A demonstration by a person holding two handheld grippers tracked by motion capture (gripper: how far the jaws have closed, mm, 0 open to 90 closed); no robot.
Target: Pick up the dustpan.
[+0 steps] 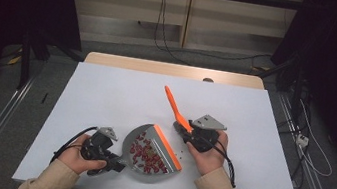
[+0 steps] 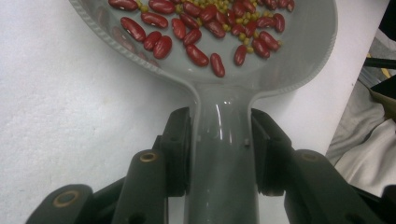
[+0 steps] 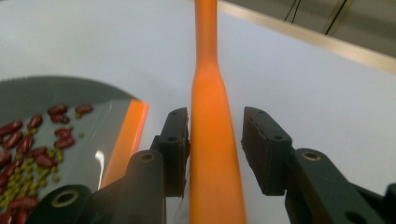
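Lengthwise, orange brush handle (image 1: pixel 173 106) points away, tilted left.

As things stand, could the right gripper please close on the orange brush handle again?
Probably yes: the orange brush handle lies between the right gripper's open jaws, one pad touching, a gap at the other, nothing between.

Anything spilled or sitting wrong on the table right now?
A few small beans lie loose on the white table, just outside the grey dustpan and its orange lip, near the right gripper. Nothing else stands out.
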